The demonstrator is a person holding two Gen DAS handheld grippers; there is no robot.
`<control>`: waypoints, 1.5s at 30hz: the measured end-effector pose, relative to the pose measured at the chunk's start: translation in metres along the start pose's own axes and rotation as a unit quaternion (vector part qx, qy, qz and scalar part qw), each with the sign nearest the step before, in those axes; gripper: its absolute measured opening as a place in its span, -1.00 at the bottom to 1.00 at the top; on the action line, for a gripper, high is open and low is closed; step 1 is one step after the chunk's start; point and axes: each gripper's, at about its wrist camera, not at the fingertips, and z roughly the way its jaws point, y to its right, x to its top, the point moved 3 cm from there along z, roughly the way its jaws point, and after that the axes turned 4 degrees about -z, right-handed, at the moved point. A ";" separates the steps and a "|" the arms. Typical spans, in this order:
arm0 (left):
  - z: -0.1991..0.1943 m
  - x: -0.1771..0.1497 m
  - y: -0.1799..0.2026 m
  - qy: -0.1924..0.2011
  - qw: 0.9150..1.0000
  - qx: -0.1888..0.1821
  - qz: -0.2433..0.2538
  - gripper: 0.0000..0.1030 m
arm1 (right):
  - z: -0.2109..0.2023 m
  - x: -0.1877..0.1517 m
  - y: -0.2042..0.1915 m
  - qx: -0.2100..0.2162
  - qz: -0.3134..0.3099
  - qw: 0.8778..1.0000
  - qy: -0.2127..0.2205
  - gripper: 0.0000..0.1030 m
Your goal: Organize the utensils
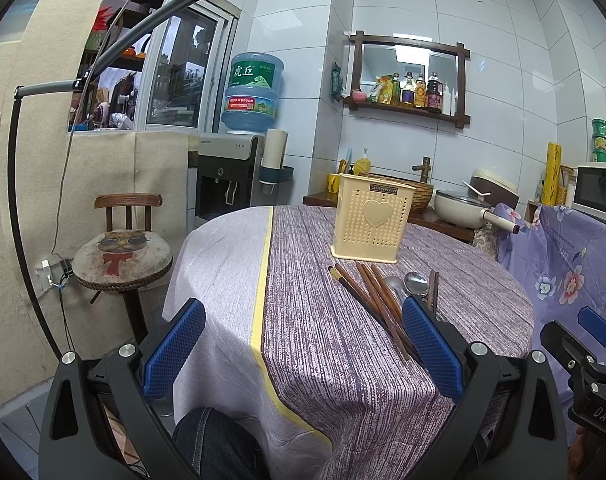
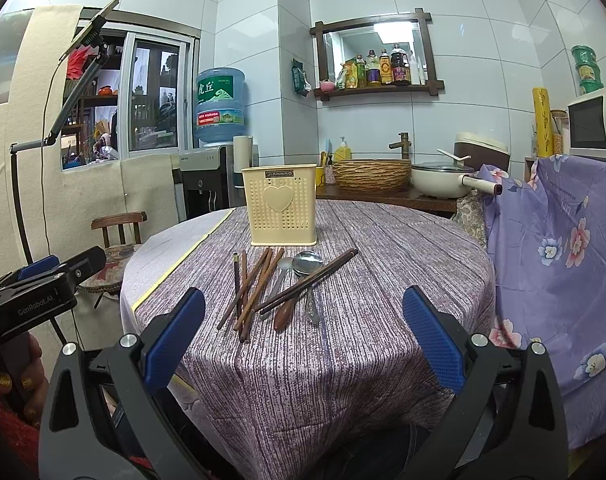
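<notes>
Ahead of the spread, empty right tongs [image 2: 303, 336], chopsticks [image 2: 255, 292] and spoons [image 2: 307, 264] lie lengthwise toward the cream utensil holder [image 2: 279, 210] beyond; the left tongs [image 1: 303, 344], likewise spread, stand farther leftward.

Both fisheye views look forward along their own fingers from the near edge of the bench [image 2: 383, 280], low and close, facing the tiled back wall. The left view sits further left, so the utensil holder [image 1: 373, 218] lies at 1 o'clock; the right view has the utensil holder [image 2: 279, 204] near 12. Both share the holder, the chopsticks [image 2: 255, 292] and the wall shelf [image 1: 407, 110].
</notes>
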 end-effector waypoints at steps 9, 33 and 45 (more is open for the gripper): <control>0.041 0.001 -0.007 -0.081 0.997 -0.019 -0.007 0.90 | 0.026 -0.008 0.008 -0.007 0.008 0.999 -0.045 0.90; 0.174 0.028 -0.004 -0.238 0.971 -0.001 0.022 0.77 | 0.225 0.027 0.057 -0.025 0.021 0.970 -0.240 0.89; 0.211 0.015 0.010 -0.303 0.953 -0.004 0.023 0.28 | 0.296 0.015 0.069 -0.032 0.077 0.939 -0.335 -0.10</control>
